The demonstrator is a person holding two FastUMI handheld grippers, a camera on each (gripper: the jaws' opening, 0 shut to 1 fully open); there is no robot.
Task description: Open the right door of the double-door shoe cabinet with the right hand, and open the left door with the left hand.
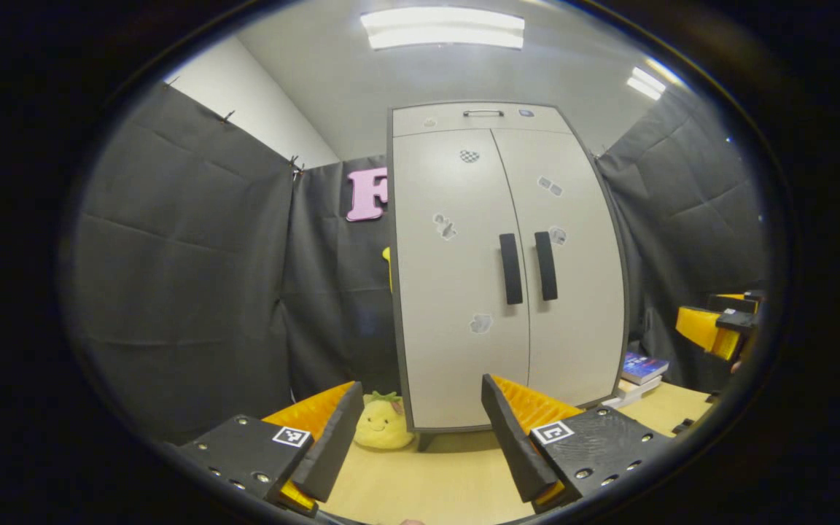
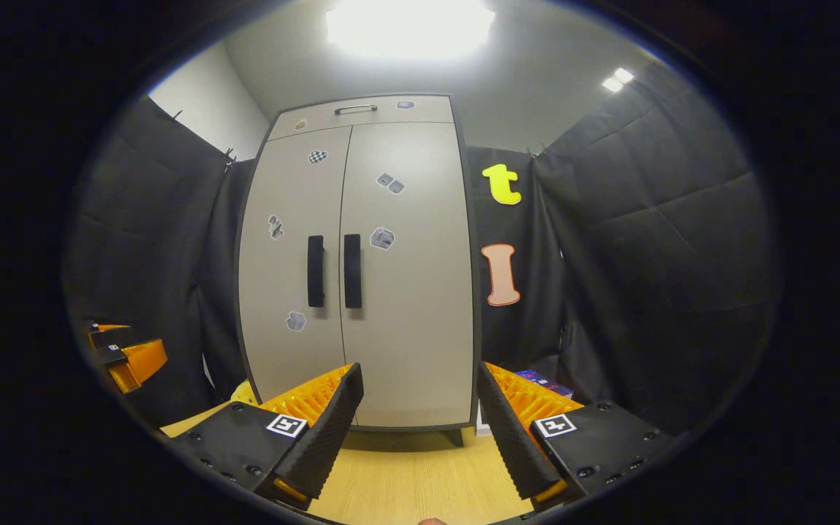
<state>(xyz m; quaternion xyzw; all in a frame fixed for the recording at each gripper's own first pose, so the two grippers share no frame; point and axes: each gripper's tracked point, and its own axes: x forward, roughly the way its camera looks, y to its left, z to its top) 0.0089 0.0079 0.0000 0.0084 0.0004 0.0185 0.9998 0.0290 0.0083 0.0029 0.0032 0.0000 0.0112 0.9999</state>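
Left claw (image 1: 420,437): fingers wide apart, nothing between them, hovering over the bench (image 1: 434,481). Right claw (image 2: 420,430): same, wide open, empty, also above the bench. Each claw also turns up in the other's view: right one at 3 o'clock in left gripper view, left one at 9 o'clock in right gripper view; their opening can't be read from there.

Step, as I judge it: approach only, no contact yet. Shoe cabinet (image 2: 362,277) stands upright on the bench at 12 o'clock from both claws, well apart from them, both doors shut flush. Right door (image 2: 409,277) w/ right handle (image 2: 352,270); left door (image 1: 449,284) w/ left handle (image 1: 510,268). Handles are vertical bars just beside each other at the centre seam.

Next move prob. calls for: right claw up and fwd toward 11 o'clock, fingers straddling the right handle sideways, close, then pull back in an arc about the outer hinge. Left claw mirrors toward 1 o'clock. Handles sit close, so take one at a time or risk the claws fouling.

Count: 1 cabinet, 2 doors, 2 door handles, 1 small top handle (image 1: 483,113), 2 claws. About 6 stickers on the fronts. 1 yellow plush toy (image 1: 383,423) at cabinet's foot, 7 o'clock side; stack of books (image 1: 639,375) at 4 o'clock, number unclear.
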